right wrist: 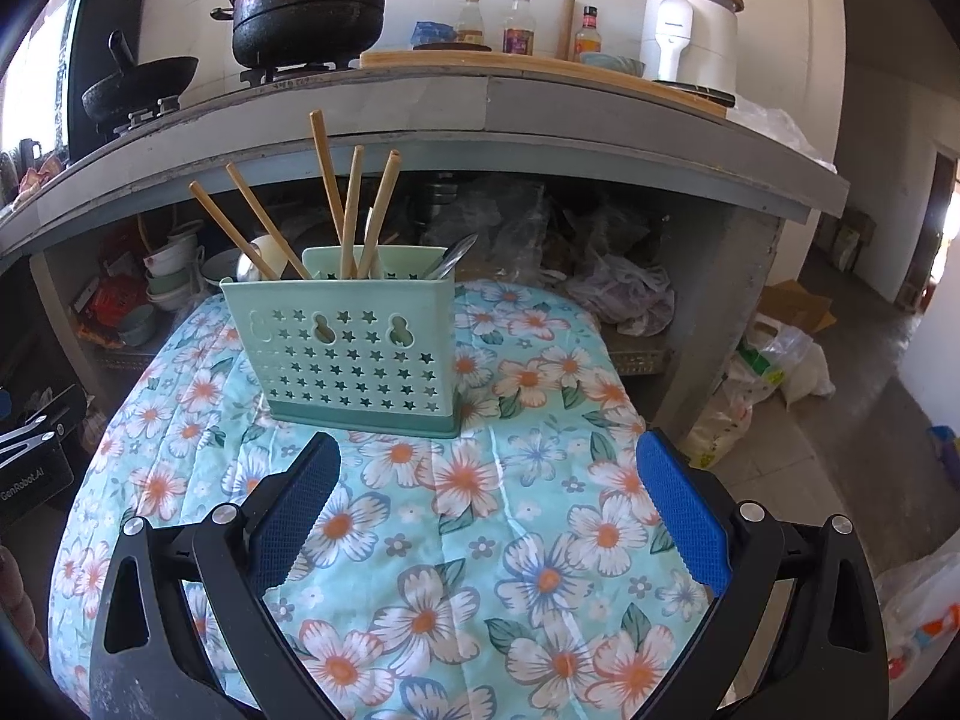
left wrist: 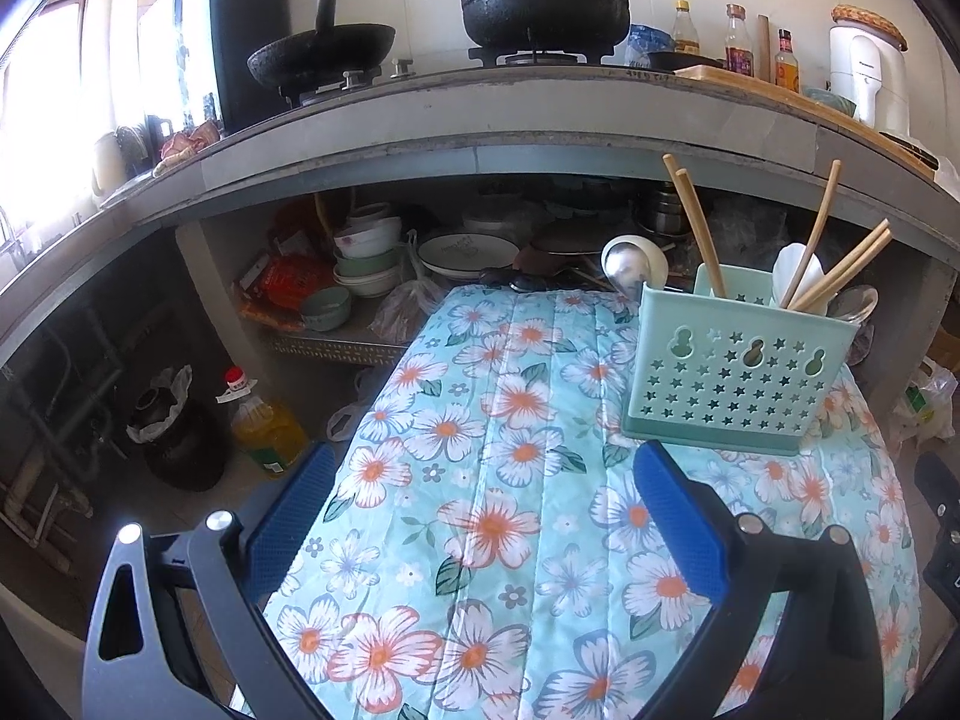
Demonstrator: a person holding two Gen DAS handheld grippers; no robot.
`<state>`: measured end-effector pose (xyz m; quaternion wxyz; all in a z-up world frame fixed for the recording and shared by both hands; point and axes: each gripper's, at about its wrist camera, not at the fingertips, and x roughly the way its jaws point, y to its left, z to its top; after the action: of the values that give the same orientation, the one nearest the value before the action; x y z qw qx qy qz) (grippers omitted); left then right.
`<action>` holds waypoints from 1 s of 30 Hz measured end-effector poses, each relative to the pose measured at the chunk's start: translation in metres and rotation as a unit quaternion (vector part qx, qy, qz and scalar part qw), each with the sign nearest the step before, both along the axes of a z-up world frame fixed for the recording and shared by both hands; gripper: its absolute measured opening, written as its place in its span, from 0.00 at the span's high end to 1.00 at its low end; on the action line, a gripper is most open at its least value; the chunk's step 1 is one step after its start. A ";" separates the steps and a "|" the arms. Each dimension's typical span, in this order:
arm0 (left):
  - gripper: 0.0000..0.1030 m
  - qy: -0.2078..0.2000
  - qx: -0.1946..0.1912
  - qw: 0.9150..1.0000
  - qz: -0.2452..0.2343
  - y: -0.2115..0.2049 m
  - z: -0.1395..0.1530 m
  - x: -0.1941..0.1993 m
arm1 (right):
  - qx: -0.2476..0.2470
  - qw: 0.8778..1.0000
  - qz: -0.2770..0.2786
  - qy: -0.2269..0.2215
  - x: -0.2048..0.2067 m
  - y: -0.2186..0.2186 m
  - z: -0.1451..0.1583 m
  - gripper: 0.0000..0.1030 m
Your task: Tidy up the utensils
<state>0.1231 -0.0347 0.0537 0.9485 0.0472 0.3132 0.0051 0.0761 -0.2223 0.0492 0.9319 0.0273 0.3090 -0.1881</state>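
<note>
The table (right wrist: 540,516), covered with a quilted pale-blue cloth printed with white and orange flowers, carried only one thing: the mint-green plastic utensil holder (right wrist: 360,354) with star-shaped cut-outs, which stood upright near its far end, in front of a grey concrete kitchen shelf (right wrist: 480,114) holding a black lidded stockpot (right wrist: 309,18). No loose utensil lay on the cloth in either view, so the sorting looked essentially finished, with at most a tidying of how pieces leaned left to do. The left tool (left wrist: 480,510) hovered above the cloth with its blue-padded jaws wide apart and nothing between them, the holder just ahead and to its right. The right tool (right wrist: 486,504) was likewise spread and empty, facing the holder head-on from nearby. Inside the holder, the light wooden chopsticks (right wrist: 351,210) stood in several compartments, some upright and two slanting out to one side, not gathered in a single bundle. A white ceramic spoon (left wrist: 795,273) rested in the same end as some chopsticks, and a shiny steel ladle-like spoon (left wrist: 624,267) stuck up behind the holder's other end; whether it sat inside or just behind could not be told
</note>
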 end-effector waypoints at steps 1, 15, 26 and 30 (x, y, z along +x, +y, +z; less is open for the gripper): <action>0.05 0.000 0.000 1.000 0.000 0.000 0.000 0.000 | 0.000 1.000 0.001 0.000 0.000 0.000 0.000 0.08; 0.05 0.000 -0.001 1.000 0.001 0.004 0.001 -0.001 | 0.007 1.000 0.000 -0.002 -0.002 0.002 0.001 0.08; 0.05 0.000 -0.001 1.000 0.001 0.006 0.002 -0.003 | 0.008 1.000 0.000 -0.005 -0.004 0.003 0.003 0.08; 0.05 0.001 0.001 1.000 0.001 0.006 0.002 -0.004 | 0.010 1.000 0.000 -0.004 -0.005 0.003 0.004 0.08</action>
<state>0.1195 -0.0288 0.0561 0.9481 0.0474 0.3143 0.0062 0.0713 -0.2189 0.0528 0.9328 0.0371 0.3068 -0.1854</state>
